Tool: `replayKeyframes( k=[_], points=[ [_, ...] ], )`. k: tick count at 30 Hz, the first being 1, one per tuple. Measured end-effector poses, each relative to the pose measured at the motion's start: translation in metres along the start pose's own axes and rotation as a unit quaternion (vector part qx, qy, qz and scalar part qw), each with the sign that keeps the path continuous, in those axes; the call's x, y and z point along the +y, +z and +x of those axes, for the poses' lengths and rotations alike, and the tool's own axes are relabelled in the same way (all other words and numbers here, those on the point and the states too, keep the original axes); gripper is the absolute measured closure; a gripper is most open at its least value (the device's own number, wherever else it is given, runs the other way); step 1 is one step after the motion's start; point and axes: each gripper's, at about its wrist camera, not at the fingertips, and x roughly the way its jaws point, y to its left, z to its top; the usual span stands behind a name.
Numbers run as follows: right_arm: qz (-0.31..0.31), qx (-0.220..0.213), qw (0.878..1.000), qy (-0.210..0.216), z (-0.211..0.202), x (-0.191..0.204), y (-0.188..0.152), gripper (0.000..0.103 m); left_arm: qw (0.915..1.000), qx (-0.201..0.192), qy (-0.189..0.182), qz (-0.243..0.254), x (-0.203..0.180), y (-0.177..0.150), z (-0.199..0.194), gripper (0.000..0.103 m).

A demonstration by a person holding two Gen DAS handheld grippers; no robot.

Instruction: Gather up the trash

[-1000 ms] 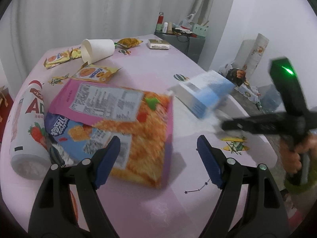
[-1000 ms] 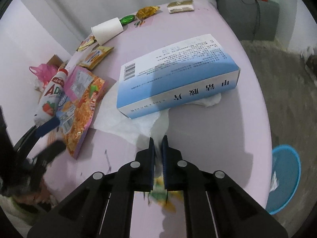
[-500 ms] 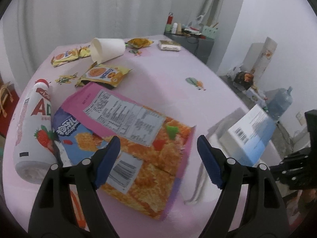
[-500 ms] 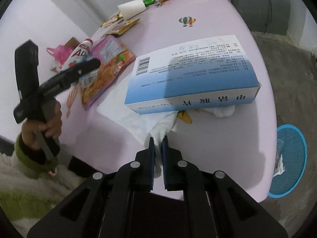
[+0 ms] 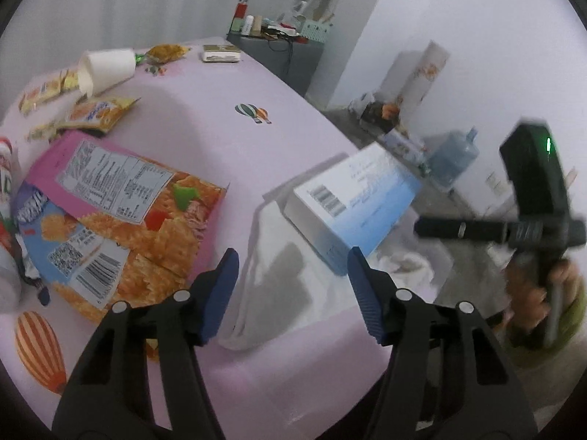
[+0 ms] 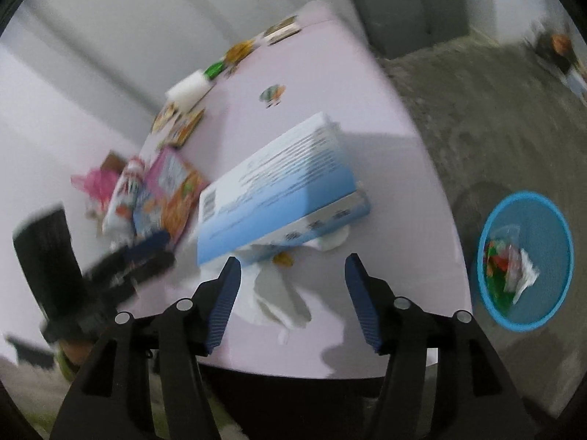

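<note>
A white and blue carton [image 5: 352, 198] [image 6: 275, 198] lies on crumpled white tissue [image 5: 279, 275] [image 6: 271, 293] at the near edge of the pink table [image 5: 256, 146]. My left gripper [image 5: 293, 282] is open and empty just above the tissue, beside the carton. My right gripper [image 6: 291, 286] is open and empty, over the tissue at the table's edge. An orange snack bag [image 5: 121, 205] and a bottle [image 6: 123, 198] lie to the left. A blue trash basket [image 6: 524, 260] with wrappers in it stands on the floor to the right.
A tipped white paper cup [image 5: 104, 69], small yellow snack packets [image 5: 99, 113] and a small box [image 5: 220, 53] lie at the far end of the table. A grey cabinet [image 5: 293, 62] and a water jug [image 5: 455, 157] stand beyond the table.
My right gripper has opened and let go of the tissue, and has pulled back off the table's edge. My left gripper has swung right toward the carton and tissue.
</note>
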Motion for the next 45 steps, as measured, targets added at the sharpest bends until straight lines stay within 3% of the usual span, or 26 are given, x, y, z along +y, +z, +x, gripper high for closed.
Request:
replayKeyframes(
  k=[5, 7, 9, 11, 17, 20, 24, 27, 30, 33, 35, 40, 45],
  points=[
    [0.014, -0.037, 0.999, -0.005, -0.014, 0.0, 0.009, 0.045, 0.9949, 0.002, 0.064, 0.079, -0.024, -0.006, 0.01, 0.046],
    [-0.004, -0.051, 0.999, -0.007, -0.022, 0.01, 0.018, 0.045, 0.9932, 0.013, 0.076, 0.088, -0.027, -0.01, 0.016, 0.049],
    [-0.024, -0.059, 0.998, -0.007, -0.028, 0.019, 0.028, 0.045, 0.9922, 0.03, 0.085, 0.087, -0.026, -0.013, 0.023, 0.062],
    [-0.042, -0.064, 0.997, -0.008, -0.031, 0.029, 0.038, 0.045, 0.9915, 0.03, 0.093, 0.086, -0.026, -0.018, 0.024, 0.067],
    [-0.104, -0.049, 0.993, -0.003, -0.014, 0.075, 0.073, 0.041, 0.9901, 0.023, 0.095, 0.1, -0.029, -0.023, 0.021, 0.075],
    [-0.137, -0.026, 0.99, -0.004, 0.007, 0.107, 0.096, 0.035, 0.9906, 0.021, 0.091, 0.101, -0.03, -0.025, 0.02, 0.079],
    [-0.181, 0.032, 0.983, 0.015, 0.06, 0.159, 0.133, 0.032, 0.9941, 0.019, 0.068, 0.083, -0.022, -0.022, 0.018, 0.078],
    [-0.166, 0.079, 0.983, 0.018, 0.105, 0.18, 0.155, 0.031, 0.9979, 0.014, 0.034, 0.054, -0.014, -0.023, 0.011, 0.061],
    [-0.146, 0.113, 0.983, 0.0, 0.151, 0.193, 0.174, 0.031, 0.9992, 0.0, 0.008, 0.039, -0.008, -0.024, 0.003, 0.051],
    [-0.145, 0.131, 0.981, -0.019, 0.192, 0.205, 0.188, 0.031, 0.999, -0.008, 0.007, 0.043, -0.007, -0.023, 0.002, 0.046],
    [-0.157, 0.13, 0.978, -0.039, 0.213, 0.214, 0.193, 0.031, 0.999, -0.005, 0.006, 0.044, -0.006, -0.021, 0.007, 0.046],
    [-0.251, 0.146, 0.955, -0.065, 0.259, 0.245, 0.185, 0.031, 0.9995, -0.007, 0.01, 0.028, 0.0, -0.017, 0.017, 0.049],
    [-0.335, 0.141, 0.927, -0.093, 0.278, 0.265, 0.169, 0.023, 0.9997, -0.012, 0.006, 0.022, 0.003, -0.014, 0.019, 0.068]
  ],
)
